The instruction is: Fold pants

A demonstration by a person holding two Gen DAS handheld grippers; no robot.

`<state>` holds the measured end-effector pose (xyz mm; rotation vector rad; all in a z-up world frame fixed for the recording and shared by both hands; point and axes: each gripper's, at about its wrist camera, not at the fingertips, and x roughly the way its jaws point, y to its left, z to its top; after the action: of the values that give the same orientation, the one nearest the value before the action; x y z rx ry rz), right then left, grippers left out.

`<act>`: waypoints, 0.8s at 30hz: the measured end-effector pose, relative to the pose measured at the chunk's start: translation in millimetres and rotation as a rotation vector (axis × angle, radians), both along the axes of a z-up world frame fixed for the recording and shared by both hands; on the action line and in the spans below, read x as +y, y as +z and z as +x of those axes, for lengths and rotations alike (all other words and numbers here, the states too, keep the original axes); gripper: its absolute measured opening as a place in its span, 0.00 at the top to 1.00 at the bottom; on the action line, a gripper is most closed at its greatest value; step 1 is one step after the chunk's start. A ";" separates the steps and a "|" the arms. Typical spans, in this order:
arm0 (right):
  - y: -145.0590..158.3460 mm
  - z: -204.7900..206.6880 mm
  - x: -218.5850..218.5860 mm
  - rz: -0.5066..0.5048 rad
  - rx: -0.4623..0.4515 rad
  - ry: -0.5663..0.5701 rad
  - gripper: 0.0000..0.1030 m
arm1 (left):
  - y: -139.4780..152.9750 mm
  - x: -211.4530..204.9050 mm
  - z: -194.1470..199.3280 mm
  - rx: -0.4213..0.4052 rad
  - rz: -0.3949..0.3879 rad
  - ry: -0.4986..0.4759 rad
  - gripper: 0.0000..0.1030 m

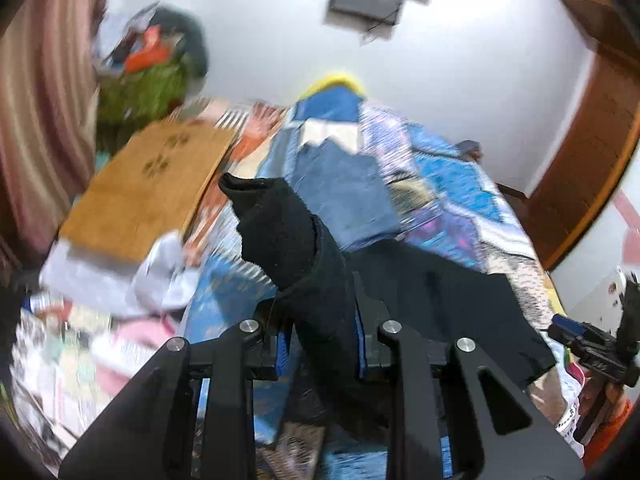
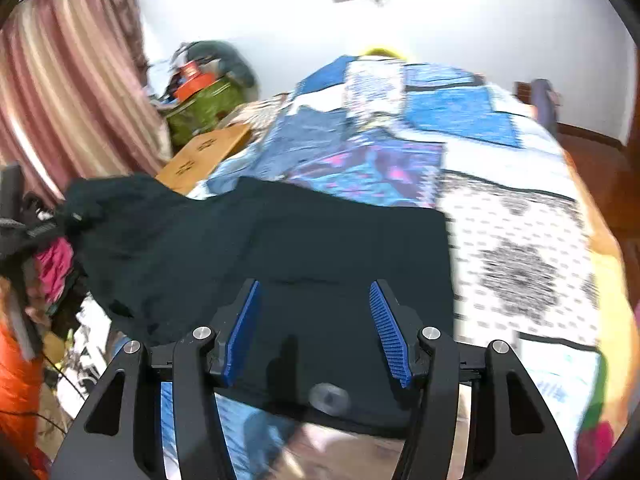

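Pinching a bunched fold of the black pants (image 1: 298,240), the left gripper (image 1: 320,344) points down and forward over the bed (image 1: 448,168). Jaws nearly closed, cloth clamped between the blue pads (image 1: 362,354). The gripped part stands up as a thick dark roll, its tip above the fingers, tilted toward the left of the left wrist view. Rest of the pants trails right and down, flat on the quilt. A second gripper shows at the right edge of this view, a hand under it; its jaw state can't be read from here. Folded jeans (image 1: 344,188) lie farther up the bed, apart from the pants. Brown board (image 1: 148,188) at left, striped curtain (image 1: 44,120) behind it. Whole frame motion-blurred.

Right wrist view: right gripper (image 2: 316,328) angled down over the pants (image 2: 280,248), jaws about half open, blue pads (image 2: 386,332) standing apart with only flat black cloth seen between and beneath them. Can't tell whether the tips touch the fabric; nothing clamped. Pants spread across the near end of the bed, right edge straight, left end lifted and bunched into a lump at the left gripper (image 2: 60,220) near the frame edge. A round grey button (image 2: 330,398) sits on the near hem. Quilt (image 2: 520,240) bare to the right of the pants. Jeans (image 2: 304,128) beyond, curtain (image 2: 72,92) at left.
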<state>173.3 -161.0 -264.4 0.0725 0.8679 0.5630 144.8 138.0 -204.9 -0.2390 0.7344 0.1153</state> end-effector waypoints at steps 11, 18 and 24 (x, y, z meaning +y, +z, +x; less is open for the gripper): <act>-47.4 -3.8 -70.2 -0.068 0.100 -0.097 0.48 | 52.5 -108.5 41.6 -0.086 0.002 -0.233 0.78; -53.8 -3.5 -64.0 -0.036 0.105 -0.052 0.48 | 47.4 -201.4 74.1 -0.059 0.008 -0.420 0.78; -52.2 -6.9 -69.6 -0.017 0.096 -0.048 0.48 | -13.1 -271.1 84.1 0.110 0.060 -0.560 0.78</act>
<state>166.4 -230.7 -316.6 0.1053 0.9620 0.5109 228.9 -133.1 -218.1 0.0369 0.8820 -0.3839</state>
